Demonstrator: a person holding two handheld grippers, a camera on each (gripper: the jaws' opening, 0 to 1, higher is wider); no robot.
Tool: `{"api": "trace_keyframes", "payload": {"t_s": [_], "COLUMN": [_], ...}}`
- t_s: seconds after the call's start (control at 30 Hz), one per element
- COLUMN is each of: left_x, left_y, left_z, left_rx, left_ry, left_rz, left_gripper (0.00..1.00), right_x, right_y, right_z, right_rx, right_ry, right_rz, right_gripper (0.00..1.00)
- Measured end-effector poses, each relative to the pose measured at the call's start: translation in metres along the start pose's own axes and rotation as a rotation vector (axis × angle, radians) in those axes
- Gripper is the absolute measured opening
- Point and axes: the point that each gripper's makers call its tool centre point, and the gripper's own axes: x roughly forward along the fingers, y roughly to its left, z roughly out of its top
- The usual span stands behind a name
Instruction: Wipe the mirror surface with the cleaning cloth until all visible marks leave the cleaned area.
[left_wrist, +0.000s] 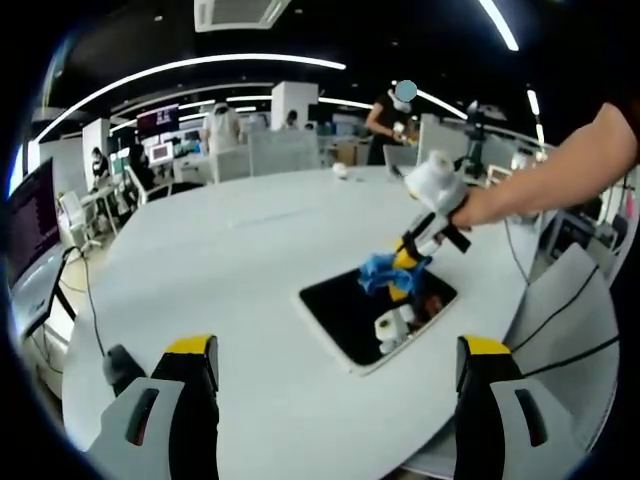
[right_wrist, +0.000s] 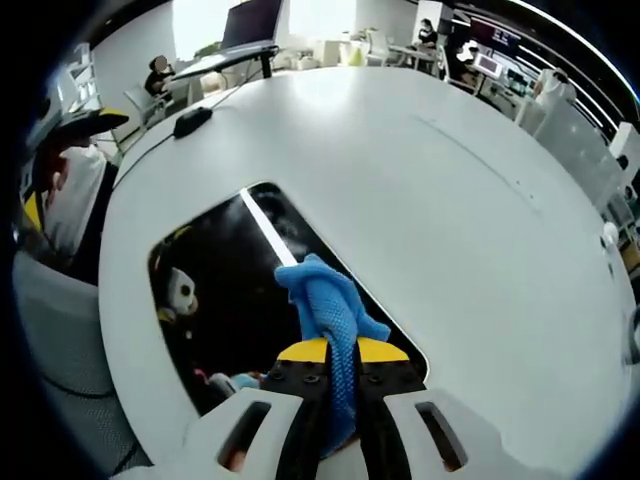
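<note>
Cloth (right_wrist: 325, 305) clamped in right gripper (right_wrist: 342, 352), on mirror (right_wrist: 235, 290). Press flat, overlap strokes, stay inside edges. Left gripper (left_wrist: 338, 362) jaws apart, idle.

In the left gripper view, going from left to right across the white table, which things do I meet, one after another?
Black mouse → mirror → blue cleaning cloth → right gripper, which holds the cloth on the mirror.
</note>
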Motion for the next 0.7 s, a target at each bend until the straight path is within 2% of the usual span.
{"api": "trace_keyframes", "payload": {"t_s": [0.37, 0.47, 0.6, 0.63, 0.7], "left_x": [0.0, 0.001, 0.009, 0.01, 0.01], "left_y": [-0.003, -0.007, -0.004, -0.005, -0.006], "left_z": [0.002, 0.004, 0.002, 0.003, 0.011], "left_rx": [-0.016, 0.012, 0.018, 0.04, 0.033], "left_ry": [-0.007, -0.006, 0.0, 0.004, -0.017], "left_rz": [-0.007, -0.031, -0.031, -0.031, -0.036], "left_gripper": [0.99, 0.99, 0.99, 0.99, 0.99], "right_x": [-0.012, -0.015, -0.02, -0.021, -0.023], "right_y": [0.022, 0.029, 0.039, 0.041, 0.046], "right_z": [-0.016, -0.02, -0.026, -0.027, -0.03], "right_rx": [0.047, 0.06, 0.066, 0.067, 0.058], "right_ry": [-0.014, -0.017, -0.024, -0.023, -0.019], "right_rz": [-0.001, 0.0, 0.005, 0.007, 0.012], "right_gripper": [0.04, 0.04, 0.04, 0.04, 0.04]}}
